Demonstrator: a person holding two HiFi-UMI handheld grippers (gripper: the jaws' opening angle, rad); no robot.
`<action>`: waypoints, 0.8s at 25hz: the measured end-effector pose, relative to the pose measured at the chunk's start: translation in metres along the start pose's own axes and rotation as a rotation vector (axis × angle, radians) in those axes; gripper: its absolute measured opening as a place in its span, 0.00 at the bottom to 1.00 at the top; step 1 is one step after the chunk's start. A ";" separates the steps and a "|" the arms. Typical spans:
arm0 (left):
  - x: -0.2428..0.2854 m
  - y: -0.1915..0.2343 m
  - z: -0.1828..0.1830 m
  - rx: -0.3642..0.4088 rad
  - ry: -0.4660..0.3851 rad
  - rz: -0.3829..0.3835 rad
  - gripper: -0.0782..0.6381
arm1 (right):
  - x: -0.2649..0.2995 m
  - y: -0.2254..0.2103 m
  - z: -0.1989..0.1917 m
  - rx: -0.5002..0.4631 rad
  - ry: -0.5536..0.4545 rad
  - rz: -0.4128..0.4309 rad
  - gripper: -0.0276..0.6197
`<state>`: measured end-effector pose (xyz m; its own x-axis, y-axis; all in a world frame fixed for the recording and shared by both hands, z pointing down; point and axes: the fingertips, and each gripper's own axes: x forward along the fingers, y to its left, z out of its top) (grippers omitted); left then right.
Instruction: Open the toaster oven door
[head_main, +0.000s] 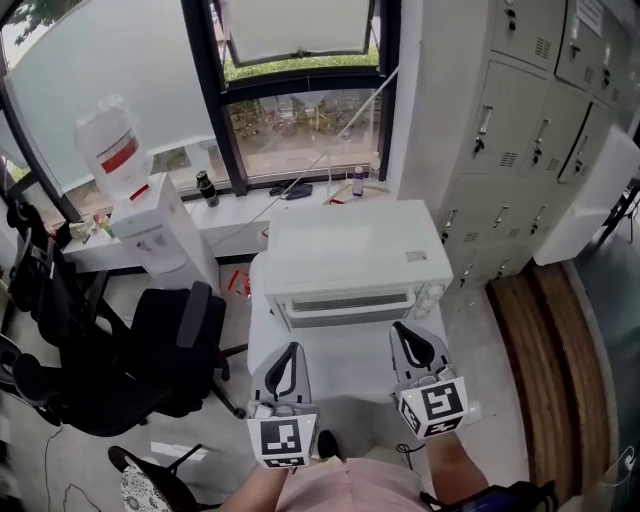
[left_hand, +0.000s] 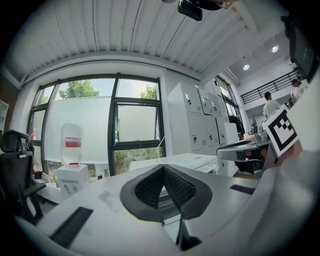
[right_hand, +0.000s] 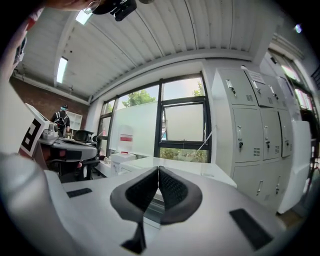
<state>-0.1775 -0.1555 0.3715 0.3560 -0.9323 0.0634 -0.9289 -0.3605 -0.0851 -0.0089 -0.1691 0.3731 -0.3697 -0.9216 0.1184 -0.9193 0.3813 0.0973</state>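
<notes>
A white toaster oven (head_main: 352, 262) stands on a small white table (head_main: 262, 330) in the head view, its door shut and its front facing me. The left gripper (head_main: 287, 357) hovers just before the oven's lower left front, jaws shut on nothing. My right gripper (head_main: 409, 339) hangs before the oven's lower right front near the knobs, also shut and empty. In the left gripper view the shut jaws (left_hand: 163, 168) point at the oven top (left_hand: 175, 161). The right gripper view shows its closed tips (right_hand: 158, 169) with the oven (right_hand: 190, 169) beyond.
A black office chair (head_main: 150, 360) stands close on the left. A water dispenser (head_main: 140, 215) is behind it by the window. Grey lockers (head_main: 520, 130) fill the right wall, with a brown mat (head_main: 545, 360) on the floor. Bottles (head_main: 358, 181) sit on the sill.
</notes>
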 end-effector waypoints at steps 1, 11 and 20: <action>0.006 0.003 0.001 0.001 -0.006 -0.012 0.13 | 0.004 -0.001 0.003 -0.007 -0.006 -0.013 0.05; 0.041 0.011 0.011 0.003 -0.038 -0.045 0.13 | 0.025 -0.019 0.013 -0.039 -0.020 -0.045 0.06; 0.073 -0.003 0.016 -0.020 -0.031 -0.027 0.13 | 0.041 -0.043 0.013 -0.104 0.022 0.035 0.07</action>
<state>-0.1471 -0.2225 0.3605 0.3833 -0.9230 0.0348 -0.9208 -0.3848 -0.0634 0.0136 -0.2238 0.3608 -0.3975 -0.9061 0.1446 -0.8866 0.4199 0.1941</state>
